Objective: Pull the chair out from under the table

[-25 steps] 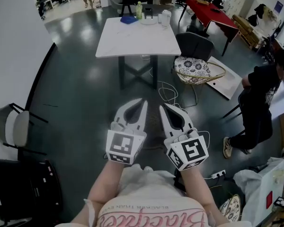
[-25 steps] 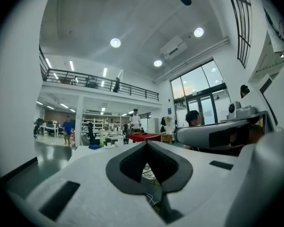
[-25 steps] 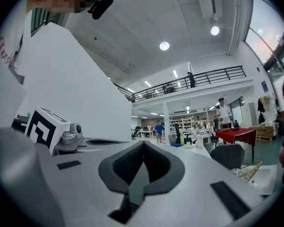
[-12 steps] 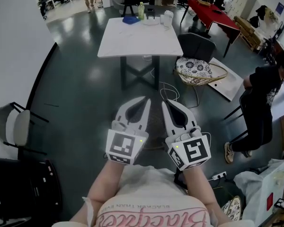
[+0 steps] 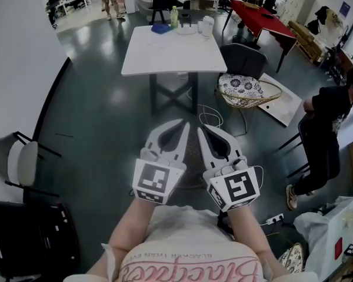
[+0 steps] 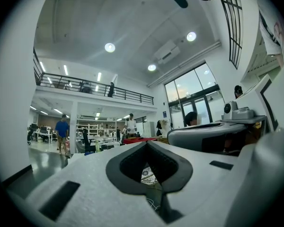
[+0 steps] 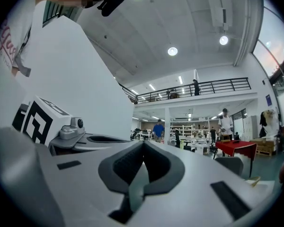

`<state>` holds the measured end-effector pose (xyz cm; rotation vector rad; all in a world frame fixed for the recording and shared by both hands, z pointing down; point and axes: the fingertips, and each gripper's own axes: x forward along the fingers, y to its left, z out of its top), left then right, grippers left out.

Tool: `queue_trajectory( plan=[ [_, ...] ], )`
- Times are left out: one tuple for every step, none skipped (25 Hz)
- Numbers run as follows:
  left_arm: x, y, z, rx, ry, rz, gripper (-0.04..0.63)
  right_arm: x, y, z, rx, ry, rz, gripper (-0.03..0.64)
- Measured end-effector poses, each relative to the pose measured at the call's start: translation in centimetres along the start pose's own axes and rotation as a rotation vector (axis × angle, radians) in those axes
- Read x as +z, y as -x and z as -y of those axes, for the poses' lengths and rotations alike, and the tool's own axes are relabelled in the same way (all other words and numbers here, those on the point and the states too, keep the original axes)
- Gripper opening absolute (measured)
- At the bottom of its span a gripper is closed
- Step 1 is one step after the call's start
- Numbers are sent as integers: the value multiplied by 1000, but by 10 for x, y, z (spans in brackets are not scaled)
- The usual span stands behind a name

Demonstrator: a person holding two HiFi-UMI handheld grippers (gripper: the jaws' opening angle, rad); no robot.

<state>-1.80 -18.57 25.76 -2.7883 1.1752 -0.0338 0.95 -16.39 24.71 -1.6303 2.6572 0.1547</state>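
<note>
A white table stands ahead across the dark floor. A dark grey chair sits at its right side, with its seat partly under the tabletop; it also shows in the right gripper view. In front of that chair lies a wicker seat with a floral cushion. My left gripper and right gripper are held side by side low in front of me, well short of the table. Both point toward it, shut and empty. Each jaw pair shows closed in its own view, left and right.
A bottle, blue cloth and jug stand at the table's far end. A person in black is at the right. Cables trail on the floor. A grey chair stands left, a red table behind.
Both grippers have stayed where they were, shut. The person in black at the right has stepped a little farther right.
</note>
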Motion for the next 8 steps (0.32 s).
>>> queue_trajectory(
  plan=[
    [-1, 0, 0, -2, 2, -3, 5, -1, 0, 0, -1, 0, -2, 5],
    [-2, 0, 0, -4, 3, -6, 5, -1, -1, -1, 0, 0, -3, 5],
    [-2, 0, -1, -6, 4, -9, 5, -1, -1, -2, 1, 1, -4, 5],
    [-3, 1, -1, -9, 5, -13, 5, -2, -2, -3, 2, 2, -6, 5],
    [-4, 1, -2, -11, 6, -16, 5, -2, -3, -4, 4, 3, -7, 5],
    [-4, 2, -2, -13, 8, -19, 5, -2, -3, -6, 6, 4, -9, 5],
    [-4, 3, -3, -16, 9, -20, 5, -2, -4, -7, 7, 5, -11, 5],
    [-5, 4, -3, -18, 10, -22, 5, -3, -5, -9, 8, 6, -13, 5]
  ],
)
